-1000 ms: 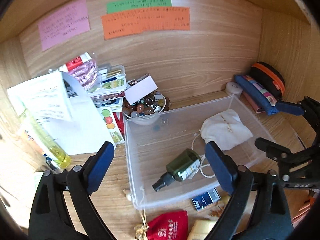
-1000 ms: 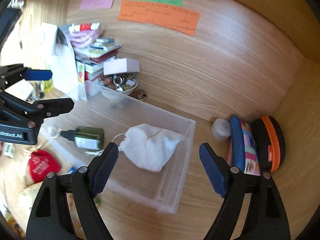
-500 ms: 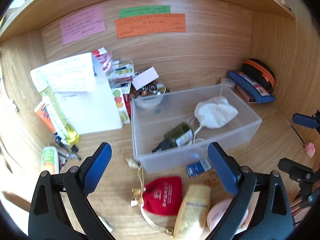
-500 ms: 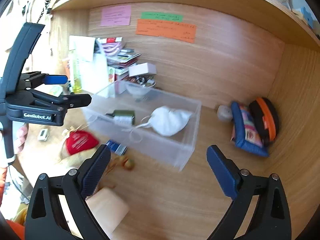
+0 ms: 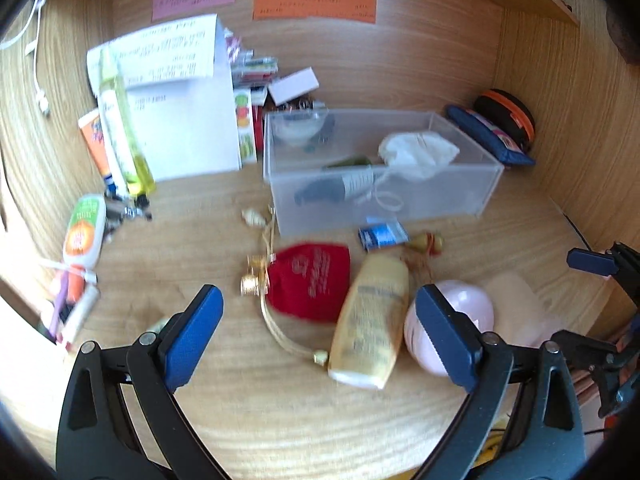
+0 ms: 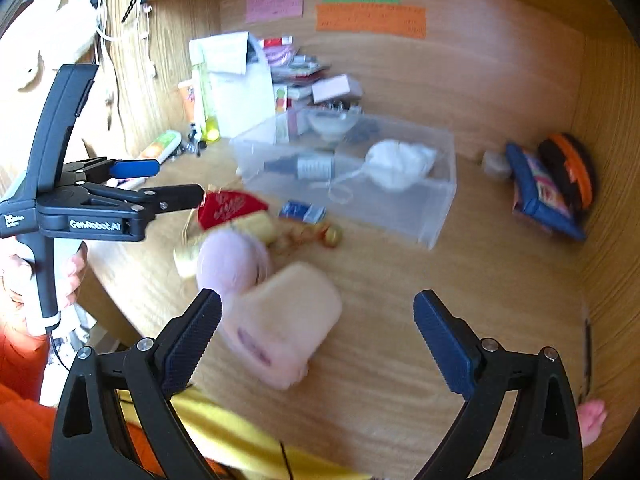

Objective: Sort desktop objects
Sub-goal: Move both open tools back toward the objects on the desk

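Observation:
A clear plastic bin (image 5: 460, 196) (image 6: 432, 216) on the wooden desk holds a white pouch (image 5: 416, 152) (image 6: 400, 162) and a dark green spray bottle (image 5: 340, 184) (image 6: 304, 166). In front of it lie a red pouch (image 5: 310, 284) (image 6: 226, 206), a cream lotion bottle (image 5: 372, 320), a pink round case (image 5: 468, 308) (image 6: 228, 260), a pale pink packet (image 6: 280, 324) and a small blue box (image 5: 382, 236) (image 6: 302, 212). My left gripper (image 5: 316, 328) is open and empty above the red pouch and bottle. My right gripper (image 6: 318, 336) is open and empty above the pink packet.
Papers, tubes and a yellow bottle (image 5: 124, 120) stand at the back left with a bowl of trinkets (image 6: 330, 124). A blue pencil case (image 5: 488, 136) (image 6: 540, 196) and a black-orange case (image 6: 568, 168) lie in the right corner. Sticky notes (image 5: 316, 2) are on the back wall.
Both grippers have pulled back from the bin toward the desk's front edge, so the loose items in front of the bin now show. Both stay open and empty.

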`<state>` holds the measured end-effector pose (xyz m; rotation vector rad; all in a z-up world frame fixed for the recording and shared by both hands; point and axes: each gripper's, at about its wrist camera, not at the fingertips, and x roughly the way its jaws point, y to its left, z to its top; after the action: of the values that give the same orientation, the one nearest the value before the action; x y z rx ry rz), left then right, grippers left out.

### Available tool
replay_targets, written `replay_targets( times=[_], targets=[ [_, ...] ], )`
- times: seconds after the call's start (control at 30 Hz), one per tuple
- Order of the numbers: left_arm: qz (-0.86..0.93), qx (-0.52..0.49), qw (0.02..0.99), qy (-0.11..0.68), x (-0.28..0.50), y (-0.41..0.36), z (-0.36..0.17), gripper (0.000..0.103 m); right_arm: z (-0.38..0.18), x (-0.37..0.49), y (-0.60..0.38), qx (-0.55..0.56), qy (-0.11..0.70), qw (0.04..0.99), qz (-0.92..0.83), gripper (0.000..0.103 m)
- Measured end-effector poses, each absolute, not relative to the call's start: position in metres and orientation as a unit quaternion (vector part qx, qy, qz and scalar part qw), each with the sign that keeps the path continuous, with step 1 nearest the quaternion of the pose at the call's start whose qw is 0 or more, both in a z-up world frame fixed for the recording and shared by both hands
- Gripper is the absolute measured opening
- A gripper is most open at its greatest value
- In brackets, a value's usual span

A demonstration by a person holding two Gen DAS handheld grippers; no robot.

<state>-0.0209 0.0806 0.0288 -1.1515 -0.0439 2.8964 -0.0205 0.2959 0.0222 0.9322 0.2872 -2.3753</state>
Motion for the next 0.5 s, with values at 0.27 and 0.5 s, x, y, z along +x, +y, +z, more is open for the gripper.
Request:
replay_targets(
  times=[0.27,0.5],
  targets=[
    [0.916,-0.4,0.014,-0.04,-0.007,0.075,0.007,0.098,-0.002,-0.025,0.303,0.381,0.087,0.325,-0.861,0.096],
    [0.913,-0.405,0.032,-0.04,-0.009,0.084,0.002,0.098,-0.014,-0.043,0.284,0.389,0.114,0.36,-0.84,0.096]
  ],
)
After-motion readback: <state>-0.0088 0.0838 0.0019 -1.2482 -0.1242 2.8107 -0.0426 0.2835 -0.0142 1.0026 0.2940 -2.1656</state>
